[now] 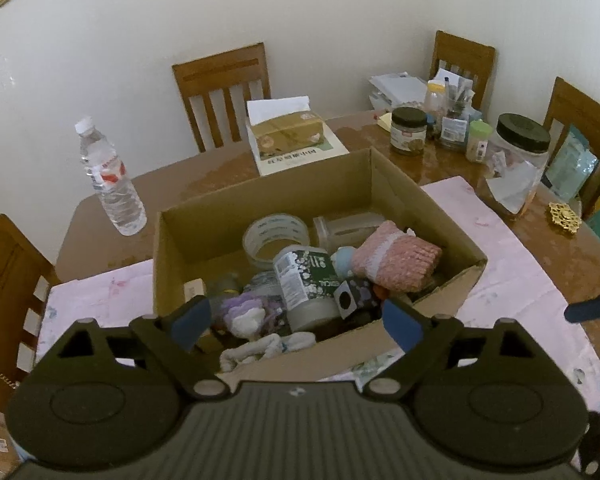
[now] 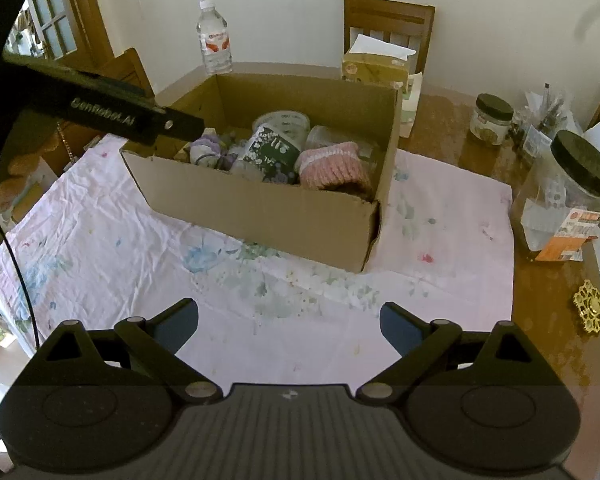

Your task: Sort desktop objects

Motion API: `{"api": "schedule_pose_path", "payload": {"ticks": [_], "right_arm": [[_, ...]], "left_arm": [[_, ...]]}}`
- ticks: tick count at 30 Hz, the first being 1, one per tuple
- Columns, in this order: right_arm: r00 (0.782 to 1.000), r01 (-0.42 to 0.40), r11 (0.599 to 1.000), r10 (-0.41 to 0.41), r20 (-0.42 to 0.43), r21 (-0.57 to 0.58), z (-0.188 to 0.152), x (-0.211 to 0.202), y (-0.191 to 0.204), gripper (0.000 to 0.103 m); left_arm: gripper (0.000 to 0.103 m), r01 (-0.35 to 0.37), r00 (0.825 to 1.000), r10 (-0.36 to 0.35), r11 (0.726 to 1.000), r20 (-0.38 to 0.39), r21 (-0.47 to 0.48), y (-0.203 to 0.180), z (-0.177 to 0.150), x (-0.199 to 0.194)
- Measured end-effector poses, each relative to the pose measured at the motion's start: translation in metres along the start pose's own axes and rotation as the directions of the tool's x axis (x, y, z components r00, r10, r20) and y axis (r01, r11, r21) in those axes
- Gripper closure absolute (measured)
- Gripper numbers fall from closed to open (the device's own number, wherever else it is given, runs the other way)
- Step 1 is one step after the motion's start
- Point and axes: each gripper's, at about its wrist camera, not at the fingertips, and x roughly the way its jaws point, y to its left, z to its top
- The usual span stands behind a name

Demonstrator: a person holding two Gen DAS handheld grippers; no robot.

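Both claws are spread and empty: the left gripper (image 1: pixel 296 322) is held over the cardboard box (image 1: pixel 396 196), the right gripper (image 2: pixel 289 326) over the pink cloth (image 2: pixel 440 216). A pick seems in hand; the white sock (image 1: pixel 260 346) at six o'clock would be pinched next

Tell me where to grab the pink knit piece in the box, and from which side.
Grip the pink knit piece across its ribbed body, coming straight down from above. It lies on top of the pile at the right end of the cardboard box, with the box wall close beside it, so side access looks blocked. The left gripper is open over the box.
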Motion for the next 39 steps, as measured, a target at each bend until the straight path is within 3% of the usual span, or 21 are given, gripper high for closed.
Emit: {"api": "schedule_pose_path", "payload": {"ticks": [5, 22, 39], "right_arm": [[1.0, 0.013, 1.0, -0.013, -0.004, 0.0, 0.003, -0.002, 0.001, 0.002], [0.999, 0.041, 0.991, -0.038, -0.027, 0.131, 0.021, 0.002, -0.002, 0.0], [0.997, 0.082, 0.981, -0.082, -0.006, 0.177, 0.044, -0.007, 0.013, 0.0]], "left_arm": [[0.006, -0.011, 1.0, 0.011, 1.0, 0.02, -0.02, -0.004, -0.015, -0.01], [0.006, -0.071, 0.994, 0.049, 0.971, -0.101, -0.229, 0.004, -0.058, -0.039], [0.006, -0.087, 0.993, 0.065, 0.964, -0.096, -0.251, 0.017, -0.053, -0.051]]}}
